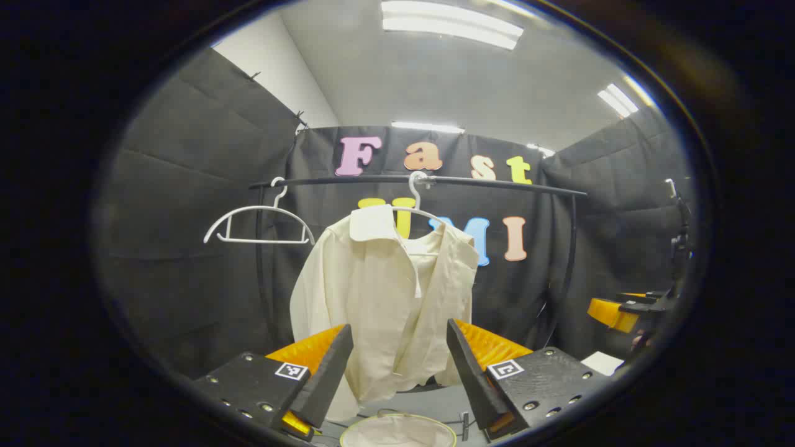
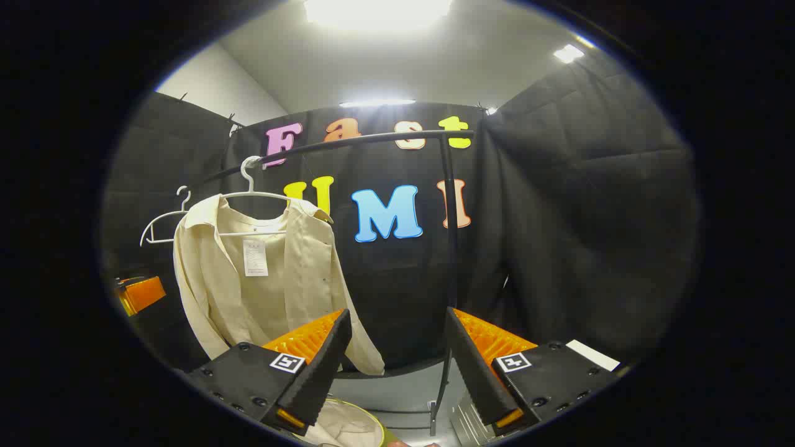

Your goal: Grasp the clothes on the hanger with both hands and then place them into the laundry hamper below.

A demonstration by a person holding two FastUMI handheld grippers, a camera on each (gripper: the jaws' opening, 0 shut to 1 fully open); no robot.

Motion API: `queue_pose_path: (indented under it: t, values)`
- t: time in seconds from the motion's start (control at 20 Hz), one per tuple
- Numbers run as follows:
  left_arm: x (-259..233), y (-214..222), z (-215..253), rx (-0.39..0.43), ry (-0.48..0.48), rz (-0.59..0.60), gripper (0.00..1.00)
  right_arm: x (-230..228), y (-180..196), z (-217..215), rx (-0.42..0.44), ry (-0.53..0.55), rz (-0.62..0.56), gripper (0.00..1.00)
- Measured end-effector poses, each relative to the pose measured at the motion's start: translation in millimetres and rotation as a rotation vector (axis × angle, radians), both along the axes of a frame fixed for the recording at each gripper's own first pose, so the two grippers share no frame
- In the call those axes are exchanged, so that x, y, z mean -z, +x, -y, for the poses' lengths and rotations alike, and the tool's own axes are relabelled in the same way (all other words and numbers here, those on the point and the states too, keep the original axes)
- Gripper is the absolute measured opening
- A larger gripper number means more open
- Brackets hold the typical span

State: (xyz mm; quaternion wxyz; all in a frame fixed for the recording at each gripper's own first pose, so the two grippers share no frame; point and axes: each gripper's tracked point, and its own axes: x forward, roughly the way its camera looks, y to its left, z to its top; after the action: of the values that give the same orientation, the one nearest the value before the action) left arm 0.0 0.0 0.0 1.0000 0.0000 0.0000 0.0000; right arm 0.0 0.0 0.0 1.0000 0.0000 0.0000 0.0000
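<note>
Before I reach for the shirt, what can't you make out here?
- Hamper: left gripper view, cut off by the bottom edge; contents unclear.
- Shirt hem: left gripper view, behind the left gripper.
- Shirt tag: right gripper view, too small.
- Rack base: right gripper view, behind the right gripper.

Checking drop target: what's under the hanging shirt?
Below the cream shirt the laundry hamper stands, light liner showing in its open mouth; how full it is can't be seen. Both grippers, left and right, are open.

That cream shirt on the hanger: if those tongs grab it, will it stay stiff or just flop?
Probably floppy: the cream shirt drapes in soft folds off its hanger. It looks thin, so likely light. Pulled from one side, it may slide off unevenly.
</note>
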Motion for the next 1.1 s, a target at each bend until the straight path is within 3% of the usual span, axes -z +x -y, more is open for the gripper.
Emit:
queue_pose_path:
  t: [0.65, 1.1]
  values:
    - [8, -9, 3, 0.004, -0.02, -0.006, 0.89, 4, -18, -2, -0.022, -0.011, -0.028, 0.96]
    - [8, -23, -7, -0.023, -0.037, -0.008, 0.89, -2, -11, -14, -0.059, -0.007, -0.058, 0.92]
